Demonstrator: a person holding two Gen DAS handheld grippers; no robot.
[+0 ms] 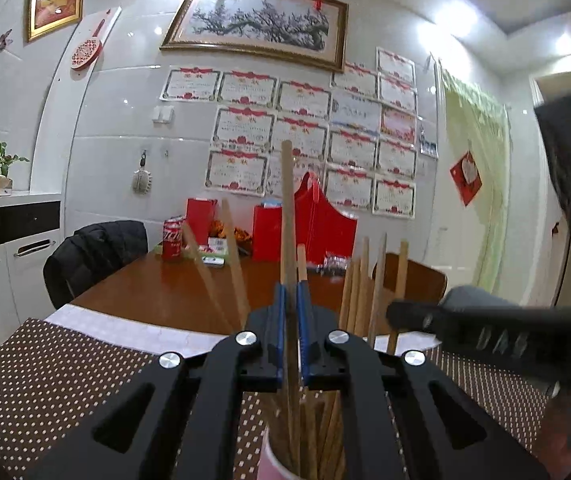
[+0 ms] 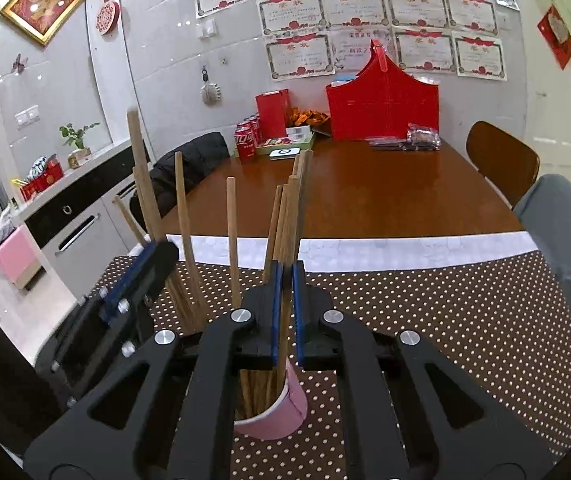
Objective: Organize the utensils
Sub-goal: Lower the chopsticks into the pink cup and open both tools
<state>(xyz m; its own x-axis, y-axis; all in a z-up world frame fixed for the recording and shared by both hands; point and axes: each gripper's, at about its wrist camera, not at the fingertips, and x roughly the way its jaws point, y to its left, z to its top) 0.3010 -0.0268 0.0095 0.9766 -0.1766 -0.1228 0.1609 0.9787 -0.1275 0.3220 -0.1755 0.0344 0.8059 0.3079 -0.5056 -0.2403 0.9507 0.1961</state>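
One pink cup [image 2: 271,416], two chopstick-clamping hand-held grippers [image 1: 290,300].

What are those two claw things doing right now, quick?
Left gripper: closed, its fingers clamped on one chopstick standing in the pink cup.
Right gripper: closed on another chopstick in that cup.

The pink cup [image 1: 275,460] is cut off by the bottom edge in the left wrist view, its base hidden behind the left gripper [image 1: 290,292]. The right gripper [image 1: 401,314] is blurred there. Print on the wall certificates [image 2: 297,54] is too small to read.
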